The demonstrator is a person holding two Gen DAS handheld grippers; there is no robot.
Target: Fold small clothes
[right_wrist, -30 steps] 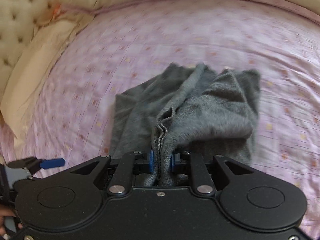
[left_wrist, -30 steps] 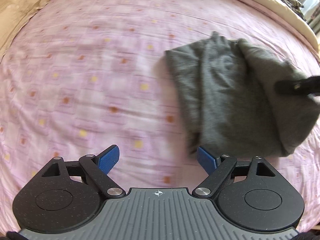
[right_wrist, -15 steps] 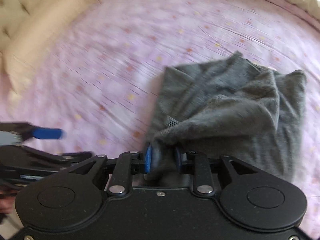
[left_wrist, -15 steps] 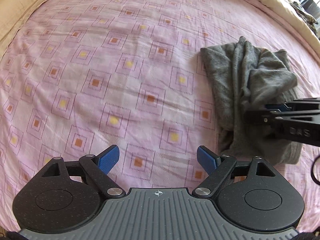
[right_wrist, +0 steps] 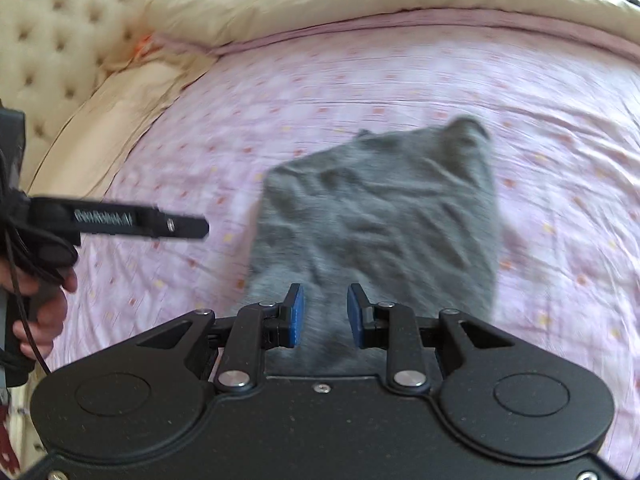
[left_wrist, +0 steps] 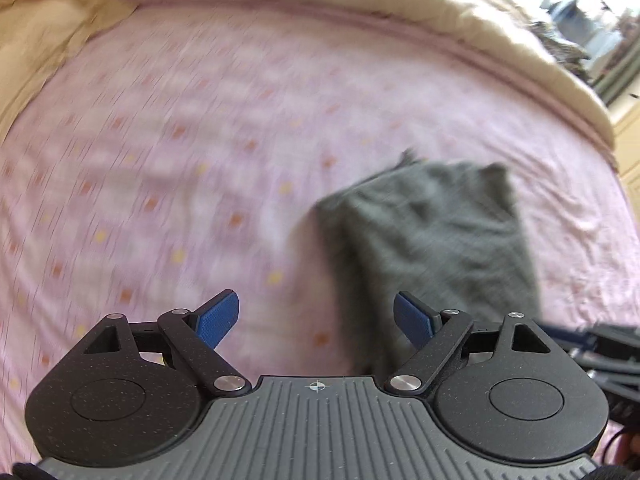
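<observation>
Released from the right gripper (right_wrist: 325,316) since a moment ago, grey garment (right_wrist: 380,216) folded flat on pink sheet (right_wrist: 400,80), both grippers parted, left gripper (left_wrist: 316,322) beside it

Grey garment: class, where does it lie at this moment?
The grey garment lies flat on the pink bedsheet, right of centre in the left wrist view and just ahead of the right gripper, whose fingers are open.

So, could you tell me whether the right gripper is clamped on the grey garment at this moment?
No, the right gripper has its blue pads apart, with the grey garment lying flat on the bed beyond them.
</observation>
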